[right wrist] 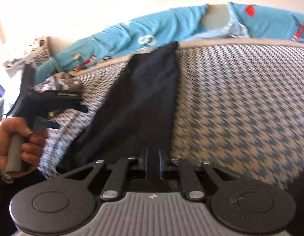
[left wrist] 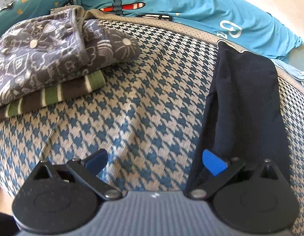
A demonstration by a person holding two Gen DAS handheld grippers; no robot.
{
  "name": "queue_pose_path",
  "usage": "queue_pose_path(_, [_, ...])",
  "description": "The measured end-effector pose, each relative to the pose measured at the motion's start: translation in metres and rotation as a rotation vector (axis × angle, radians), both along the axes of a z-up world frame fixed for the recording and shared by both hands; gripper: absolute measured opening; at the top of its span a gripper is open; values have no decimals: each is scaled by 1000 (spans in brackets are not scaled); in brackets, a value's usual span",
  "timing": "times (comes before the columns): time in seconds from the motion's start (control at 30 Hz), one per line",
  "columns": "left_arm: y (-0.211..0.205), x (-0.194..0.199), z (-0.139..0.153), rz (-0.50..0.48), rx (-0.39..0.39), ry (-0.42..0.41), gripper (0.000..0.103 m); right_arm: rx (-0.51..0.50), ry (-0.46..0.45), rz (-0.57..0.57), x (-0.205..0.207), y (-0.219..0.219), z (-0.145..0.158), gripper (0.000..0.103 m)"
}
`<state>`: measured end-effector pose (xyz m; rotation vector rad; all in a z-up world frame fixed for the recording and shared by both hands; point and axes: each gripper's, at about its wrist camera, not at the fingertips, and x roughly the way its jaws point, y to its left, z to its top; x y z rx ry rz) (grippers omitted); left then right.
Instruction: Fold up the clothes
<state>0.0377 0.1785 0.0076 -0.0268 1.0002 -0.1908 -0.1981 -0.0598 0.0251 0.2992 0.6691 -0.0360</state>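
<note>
My right gripper [right wrist: 152,162] pinches the near end of the dark garment [right wrist: 144,102] stretched toward the bed's [right wrist: 240,102] far edge, my left gripper [left wrist: 154,162] open beside it, so one-sided lifting could drag it crooked.

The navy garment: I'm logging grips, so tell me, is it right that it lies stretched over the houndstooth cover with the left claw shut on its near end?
Not quite. It is the right claw that is shut on the navy garment, as the right wrist view shows; the left claw stands open over the houndstooth cover.
</note>
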Motion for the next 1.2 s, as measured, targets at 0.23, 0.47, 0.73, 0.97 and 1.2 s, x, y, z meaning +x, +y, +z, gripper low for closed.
queue_pose_path(0.23, [-4,22,5,-3,49,-13,103,-12,-64,114,44,20,8,10])
queue_pose_path(0.47, [4,58,13,26,51,-17,103,-62,-113,202,96,45,12,10])
queue_pose_path(0.73, [18,78,13,88,39,-13,103,-161,-124,255,158,73,5,10])
queue_pose_path(0.97, [28,82,14,127,-4,-5,103,-250,-119,255,203,97,-2,17])
queue_pose_path(1.2, [32,84,18,154,-43,1,103,-377,-105,248,235,111,-12,24])
